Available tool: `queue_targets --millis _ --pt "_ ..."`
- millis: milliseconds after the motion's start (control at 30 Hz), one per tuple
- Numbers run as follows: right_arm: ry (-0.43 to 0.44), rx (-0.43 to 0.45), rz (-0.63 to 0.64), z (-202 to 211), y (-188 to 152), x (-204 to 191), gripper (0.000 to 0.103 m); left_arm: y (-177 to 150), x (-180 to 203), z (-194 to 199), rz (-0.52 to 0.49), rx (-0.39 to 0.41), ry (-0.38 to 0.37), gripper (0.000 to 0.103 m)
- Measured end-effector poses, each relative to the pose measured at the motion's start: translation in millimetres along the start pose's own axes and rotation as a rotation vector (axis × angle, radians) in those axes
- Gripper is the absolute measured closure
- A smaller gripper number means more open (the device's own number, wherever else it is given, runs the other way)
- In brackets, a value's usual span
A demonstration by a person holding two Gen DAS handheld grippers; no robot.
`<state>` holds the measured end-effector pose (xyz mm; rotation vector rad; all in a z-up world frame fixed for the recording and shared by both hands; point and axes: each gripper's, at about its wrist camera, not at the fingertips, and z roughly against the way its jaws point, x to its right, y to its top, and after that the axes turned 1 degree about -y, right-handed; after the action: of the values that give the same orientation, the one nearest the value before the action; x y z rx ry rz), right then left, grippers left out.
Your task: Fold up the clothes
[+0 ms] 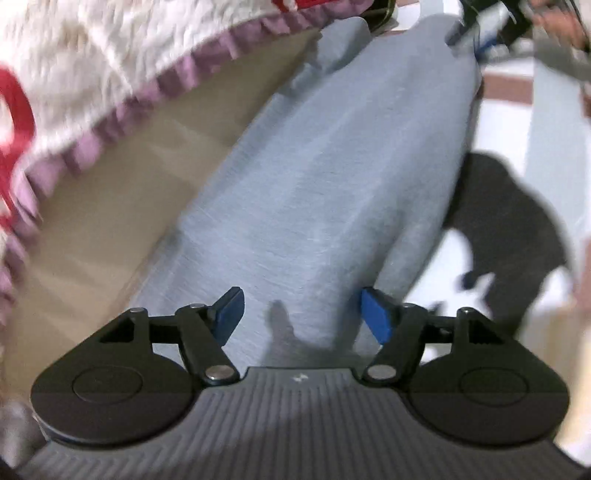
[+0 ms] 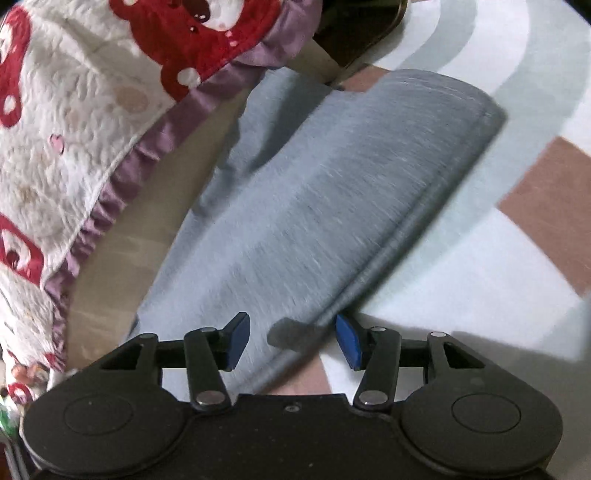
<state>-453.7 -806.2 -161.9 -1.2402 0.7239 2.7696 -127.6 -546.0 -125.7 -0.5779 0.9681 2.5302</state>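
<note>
Patterned rug (image 2: 480, 258) underfoot, quilt (image 2: 74, 129) at left. Grey garment (image 2: 314, 206) lies flat, doubled edge on rug. Left claw (image 1: 301, 314) and right claw (image 2: 291, 341) both spread, empty, over near end. Whichever fold stage: pinch full thickness, keep edges aligned.

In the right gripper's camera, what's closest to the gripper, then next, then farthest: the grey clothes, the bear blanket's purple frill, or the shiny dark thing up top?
1. Grey clothes, right ahead of the right gripper.
2. Purple frill, off left.
3. Shiny dark thing, top, farthest.
</note>
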Motion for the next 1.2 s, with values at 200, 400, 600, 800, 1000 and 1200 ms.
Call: queue_targets --millis 200,400,600,800,1000,1200 --pt "-0.035 0.162 0.17 2 28 -41 0.089 3 -45 0 0.211 0.003 -0.115 0.045" --pt "-0.148 0.126 0.209 10 42 -55 0.088 -15 -92 -19 0.548 -0.056 -0.071 0.056" --pt "-0.257 0.028 0.097 8 45 -20 0.061 -6 -58 -6 0.45 0.007 -0.07 0.056" --pt "-0.165 0.129 0.037 21 42 0 0.092 38 24 -2 0.131 0.14 -0.233 0.045" --pt "-0.27 0.106 0.256 24 58 -46 0.093 66 28 -26 0.082 0.09 -0.333 0.09" --pt "-0.392 -0.058 0.36 4 76 -61 0.089 67 -39 -37 0.374 0.084 -0.395 0.099"
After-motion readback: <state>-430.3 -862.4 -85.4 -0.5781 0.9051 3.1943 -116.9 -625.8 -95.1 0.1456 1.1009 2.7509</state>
